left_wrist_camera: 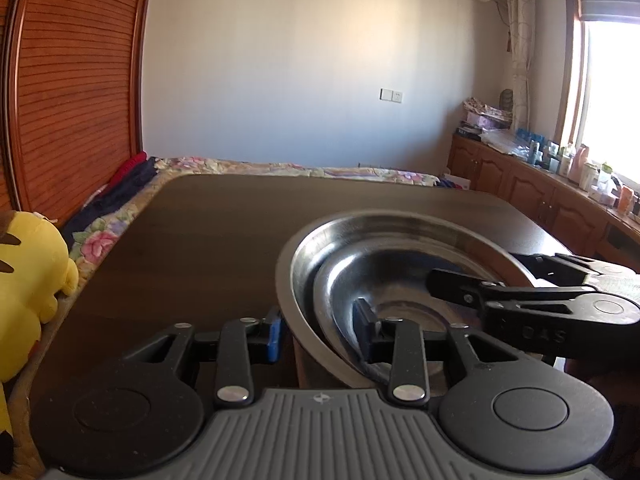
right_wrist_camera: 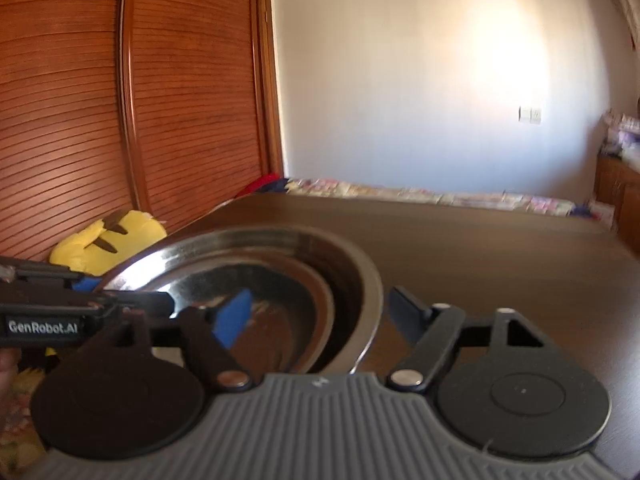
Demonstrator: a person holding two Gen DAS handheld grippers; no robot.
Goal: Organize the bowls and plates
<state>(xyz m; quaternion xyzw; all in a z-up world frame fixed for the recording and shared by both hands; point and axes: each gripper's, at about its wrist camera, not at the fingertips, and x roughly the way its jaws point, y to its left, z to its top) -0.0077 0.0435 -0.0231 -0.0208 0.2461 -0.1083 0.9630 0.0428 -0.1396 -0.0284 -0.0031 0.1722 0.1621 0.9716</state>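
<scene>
Two steel dishes sit nested in front of you on the dark wooden table (left_wrist_camera: 192,240), which spreads out ahead of both grippers. The large outer bowl (left_wrist_camera: 400,228) is just ahead and to the right of your left gripper (left_wrist_camera: 320,330), and just ahead and to the left of your right gripper (right_wrist_camera: 320,312). The smaller bowl (left_wrist_camera: 344,276) lies inside it, pushed toward the near wall on the left gripper's side.

Your left gripper stands wide open and straddles the near rims: its blue-padded finger (left_wrist_camera: 274,334) is outside the large bowl's wall, the other finger is down inside the smaller bowl. It grips nothing; gaps show on both sides of the rims.

Your right gripper is also spread wide, one blue pad (right_wrist_camera: 234,316) inside the bowls, the other finger outside the large bowl's wall over the table. Nothing is pinched between them. From the left wrist view its black fingers reach in over the bowls from the right.

Off to the left of both grippers, beyond the table edge, a yellow plush toy (left_wrist_camera: 28,280) lies on the flowered bedspread (left_wrist_camera: 100,240)
</scene>
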